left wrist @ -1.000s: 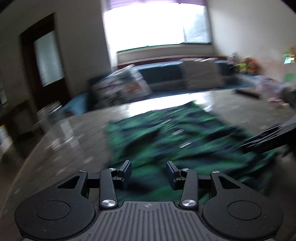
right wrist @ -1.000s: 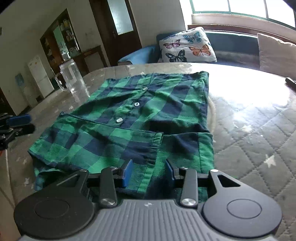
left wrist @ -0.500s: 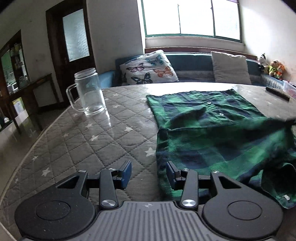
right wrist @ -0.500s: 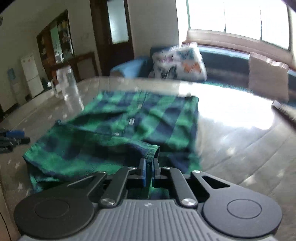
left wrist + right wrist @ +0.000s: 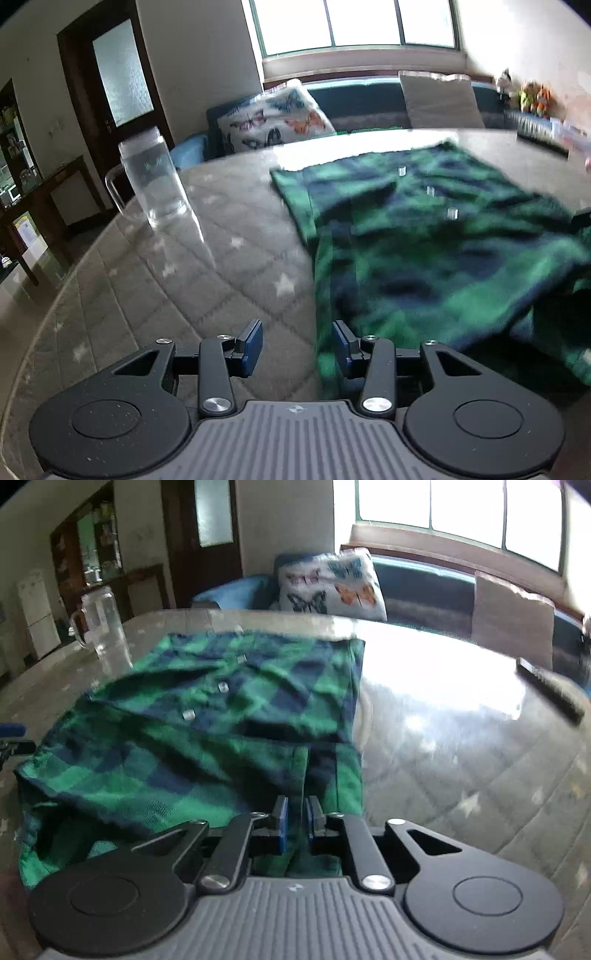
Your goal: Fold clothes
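Observation:
A green and navy plaid shirt (image 5: 424, 236) lies partly folded on the quilted grey table (image 5: 177, 280); it also shows in the right wrist view (image 5: 207, 731), buttons up. My left gripper (image 5: 297, 347) is open and empty, low over the table at the shirt's near left edge, its right finger over the cloth edge. My right gripper (image 5: 295, 819) is shut on a fold of the shirt's near edge, lifting it slightly. The left gripper's blue tip shows at the far left of the right wrist view (image 5: 13, 731).
A clear glass mug (image 5: 153, 181) stands on the table left of the shirt, also in the right wrist view (image 5: 99, 627). A dark remote (image 5: 550, 692) lies at the right. A sofa with a butterfly cushion (image 5: 273, 120) sits behind the table.
My right gripper closed on the shirt's near edge and raised it. My left gripper swung left off the shirt to its left edge, still open.

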